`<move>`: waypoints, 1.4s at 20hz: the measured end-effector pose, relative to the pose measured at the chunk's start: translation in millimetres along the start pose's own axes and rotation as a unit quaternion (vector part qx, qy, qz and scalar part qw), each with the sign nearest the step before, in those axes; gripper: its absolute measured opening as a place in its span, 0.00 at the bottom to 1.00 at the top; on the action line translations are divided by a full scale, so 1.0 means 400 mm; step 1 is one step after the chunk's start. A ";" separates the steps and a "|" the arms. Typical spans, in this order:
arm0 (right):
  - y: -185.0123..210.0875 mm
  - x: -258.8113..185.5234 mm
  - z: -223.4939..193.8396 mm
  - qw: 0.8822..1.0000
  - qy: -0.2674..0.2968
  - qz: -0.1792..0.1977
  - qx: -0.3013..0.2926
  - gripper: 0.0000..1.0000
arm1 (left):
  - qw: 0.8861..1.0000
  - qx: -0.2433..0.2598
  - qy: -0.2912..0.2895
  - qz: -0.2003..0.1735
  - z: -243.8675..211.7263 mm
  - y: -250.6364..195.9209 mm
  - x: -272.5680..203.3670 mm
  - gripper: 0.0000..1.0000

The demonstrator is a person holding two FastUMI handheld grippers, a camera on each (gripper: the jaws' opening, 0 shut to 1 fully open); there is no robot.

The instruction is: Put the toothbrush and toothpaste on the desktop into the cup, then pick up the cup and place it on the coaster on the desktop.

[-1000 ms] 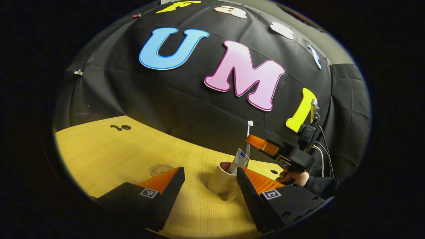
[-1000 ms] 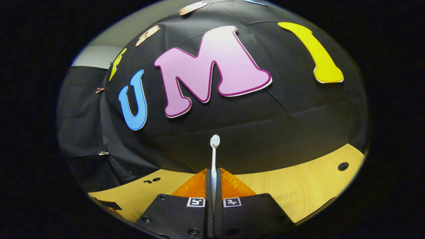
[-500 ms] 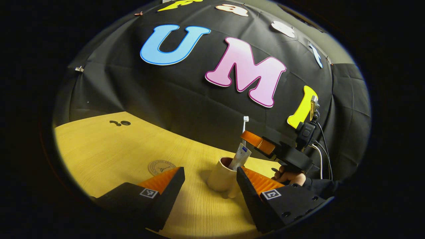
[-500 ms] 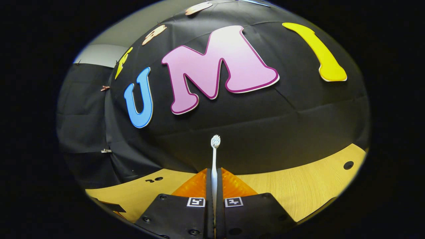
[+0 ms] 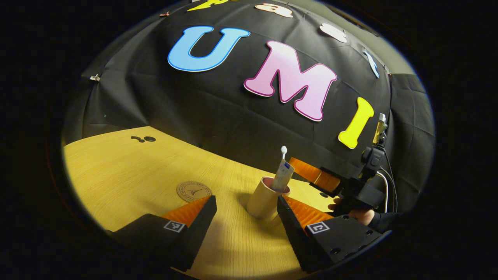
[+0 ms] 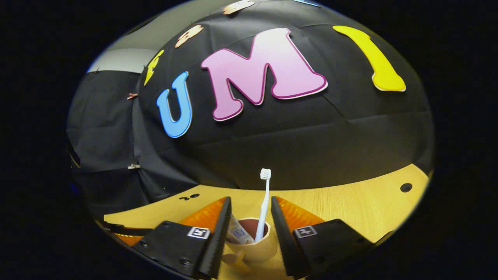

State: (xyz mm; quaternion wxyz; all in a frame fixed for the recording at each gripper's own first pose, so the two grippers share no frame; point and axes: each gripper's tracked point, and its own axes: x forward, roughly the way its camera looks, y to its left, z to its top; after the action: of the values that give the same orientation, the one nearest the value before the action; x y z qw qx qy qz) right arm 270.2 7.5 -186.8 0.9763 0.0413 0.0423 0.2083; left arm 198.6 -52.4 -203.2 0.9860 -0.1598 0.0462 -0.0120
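Black cloth wall (image 5: 218, 112) at the far side, creased and seamed, pinned with small clips (image 5: 93, 77) at the left edge. Second cloth panel (image 5: 408, 116) on the far right, meeting the first at a corner. Strip of pale grey wall (image 6: 124, 64) above the cloth, top left in the right gripper view. Light wood-grain desk (image 5: 128, 171) below, running up to the cloth. Small dark holes (image 5: 144, 139) in the desk at far left, another hole (image 6: 405, 187) at far right. Warm light on the desk, soft shadows near the bottom edge.
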 end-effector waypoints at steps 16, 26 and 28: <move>-0.009 -0.068 -0.047 0.971 0.217 -0.076 0.059 0.98 | 0.994 0.078 0.064 0.029 -0.039 0.089 -0.252 0.98; 0.041 -0.053 -0.163 0.911 0.391 -0.081 0.102 0.98 | 0.993 0.052 0.082 0.070 0.004 0.183 -0.339 0.98; 0.052 -0.059 -0.198 0.897 0.425 -0.080 0.087 0.97 | 0.993 0.041 0.089 0.073 0.006 0.203 -0.344 0.98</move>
State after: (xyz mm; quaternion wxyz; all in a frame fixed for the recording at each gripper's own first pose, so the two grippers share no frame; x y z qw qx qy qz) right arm 232.5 21.9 -261.7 0.8712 0.0301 0.4743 0.1230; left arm 62.7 30.7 -214.8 0.9819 -0.1140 0.1449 0.0439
